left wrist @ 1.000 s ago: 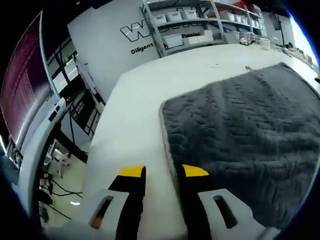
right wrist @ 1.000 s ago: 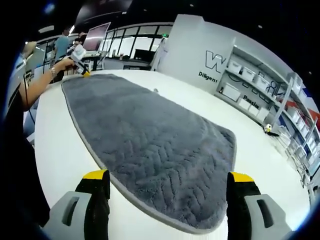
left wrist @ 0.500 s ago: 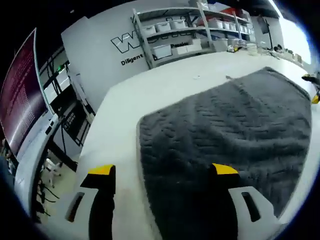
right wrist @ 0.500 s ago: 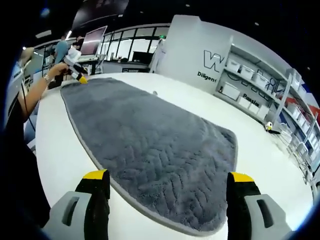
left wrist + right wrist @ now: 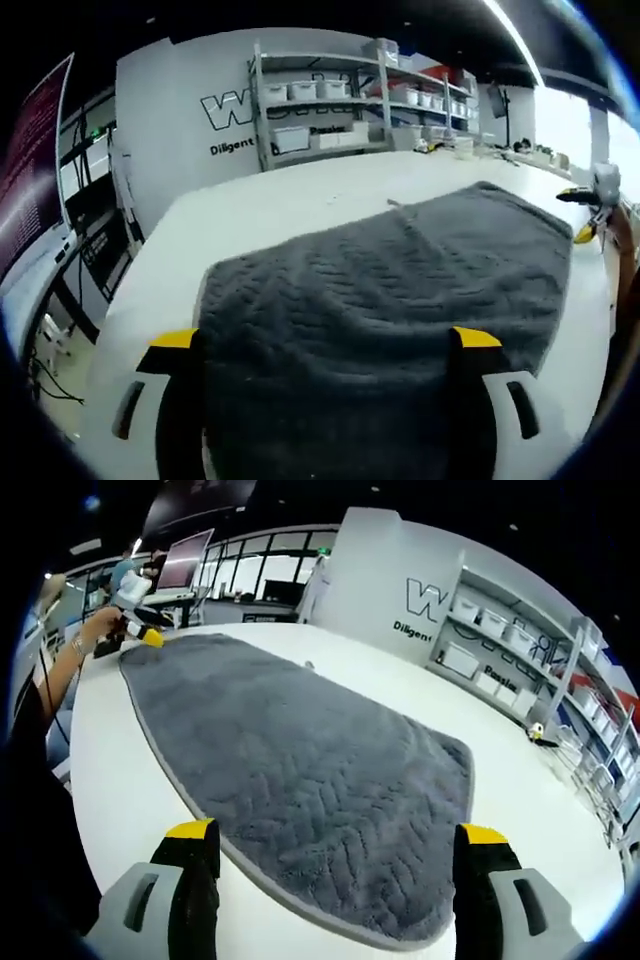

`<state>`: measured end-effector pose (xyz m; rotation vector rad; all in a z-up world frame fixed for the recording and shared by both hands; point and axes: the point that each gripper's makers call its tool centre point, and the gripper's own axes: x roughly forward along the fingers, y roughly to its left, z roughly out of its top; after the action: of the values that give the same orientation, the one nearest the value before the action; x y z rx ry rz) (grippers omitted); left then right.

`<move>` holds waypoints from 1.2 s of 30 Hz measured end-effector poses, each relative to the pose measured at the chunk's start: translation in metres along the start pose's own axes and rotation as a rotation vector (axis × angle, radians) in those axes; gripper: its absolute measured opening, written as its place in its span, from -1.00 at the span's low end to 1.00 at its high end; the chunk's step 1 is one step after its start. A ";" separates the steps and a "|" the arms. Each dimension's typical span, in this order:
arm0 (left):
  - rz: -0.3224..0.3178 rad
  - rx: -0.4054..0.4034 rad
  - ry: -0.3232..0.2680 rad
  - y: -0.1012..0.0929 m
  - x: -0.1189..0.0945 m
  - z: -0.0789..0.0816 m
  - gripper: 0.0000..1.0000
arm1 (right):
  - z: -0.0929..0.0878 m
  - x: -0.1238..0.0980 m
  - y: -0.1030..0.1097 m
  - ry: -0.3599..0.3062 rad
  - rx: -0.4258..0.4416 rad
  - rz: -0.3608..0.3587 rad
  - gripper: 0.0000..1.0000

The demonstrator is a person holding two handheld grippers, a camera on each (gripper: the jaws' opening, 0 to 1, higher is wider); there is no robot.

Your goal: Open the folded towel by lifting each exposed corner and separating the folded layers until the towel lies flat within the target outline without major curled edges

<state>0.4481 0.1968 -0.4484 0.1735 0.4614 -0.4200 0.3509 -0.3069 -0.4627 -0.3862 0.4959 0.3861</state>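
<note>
A dark grey towel (image 5: pixel 300 770) with a herringbone weave and a pale hem lies spread out flat on the white table (image 5: pixel 110 780). In the left gripper view the same towel (image 5: pixel 400 290) runs away from me, its near end under my left gripper (image 5: pixel 325 345), which is open and holds nothing. My right gripper (image 5: pixel 335 835) hangs open over the towel's other end, nothing between its yellow-tipped fingers. The left gripper (image 5: pixel 135 632) appears at the towel's far end, held in a hand. The right gripper (image 5: pixel 590 205) shows at the far right edge.
Metal shelves (image 5: pixel 330 100) with white bins stand behind the table against a white lettered wall. Shelving (image 5: pixel 520 660) lines the right side too. Small items (image 5: pixel 450 145) lie at the table's far edge. A monitor (image 5: pixel 190 555) and windows are in the background. The person's arm (image 5: pixel 60 665) reaches along the table's left edge.
My left gripper went from shut at the towel's corner to open and swung round to face along the towel. The right gripper stayed open and still.
</note>
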 end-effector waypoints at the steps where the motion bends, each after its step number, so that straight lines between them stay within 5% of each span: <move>1: -0.004 -0.008 -0.012 -0.003 -0.002 0.001 0.99 | 0.000 0.000 0.000 -0.001 -0.001 0.001 0.99; 10: -0.008 0.030 0.003 -0.030 -0.017 -0.010 0.99 | 0.002 0.001 0.002 0.001 -0.002 0.006 0.99; 24: -0.016 0.011 -0.087 -0.051 -0.049 -0.005 0.99 | 0.009 0.002 0.000 0.014 -0.004 0.001 0.99; 36: -0.015 -0.052 -0.146 -0.060 -0.076 -0.016 0.99 | 0.005 0.003 -0.003 0.035 -0.001 -0.005 0.99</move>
<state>0.3541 0.1743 -0.4313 0.0886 0.3300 -0.4319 0.3563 -0.3062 -0.4596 -0.3950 0.5285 0.3756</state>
